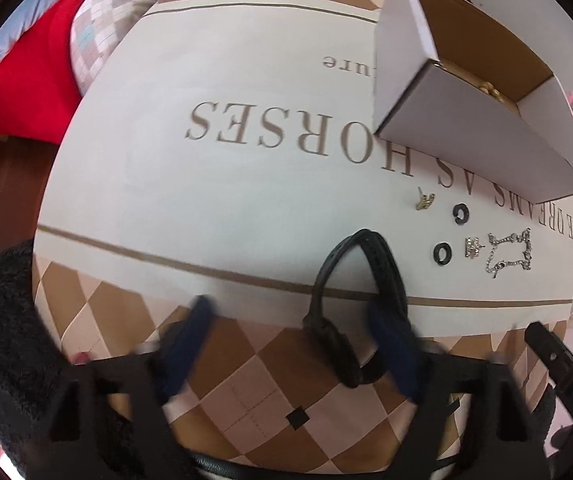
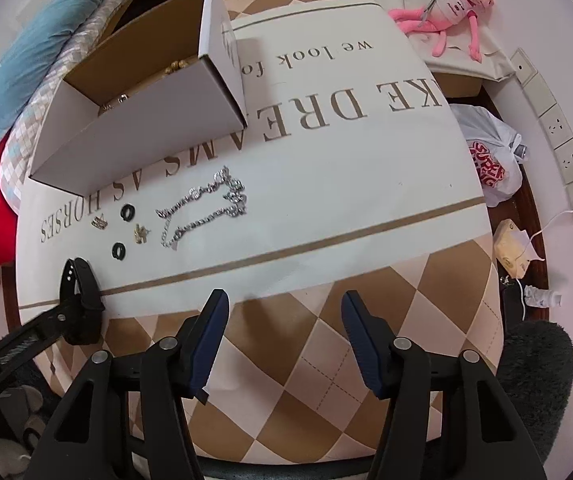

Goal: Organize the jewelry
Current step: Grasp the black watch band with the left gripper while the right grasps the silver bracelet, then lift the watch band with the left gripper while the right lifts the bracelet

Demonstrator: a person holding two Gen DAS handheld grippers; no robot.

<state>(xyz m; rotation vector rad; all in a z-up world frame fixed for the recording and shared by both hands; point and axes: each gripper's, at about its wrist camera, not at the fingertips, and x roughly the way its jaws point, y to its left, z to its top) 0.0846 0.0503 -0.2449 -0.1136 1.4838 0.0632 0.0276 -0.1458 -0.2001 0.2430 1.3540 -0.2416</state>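
Some gold pieces [image 2: 178, 65] are already seen inside the open cardboard box [image 2: 146, 132]. On the tabletop [image 2: 366, 184] are left a silver chain [image 2: 206, 204], two black rings [image 2: 127, 212], and two small gold earrings [image 2: 141, 233]. A black watch [image 1: 356, 304] lies between the left tongs [image 1: 290, 352], which are spread, perhaps touching its strap. The right tongs [image 2: 284, 340] are spread and empty.
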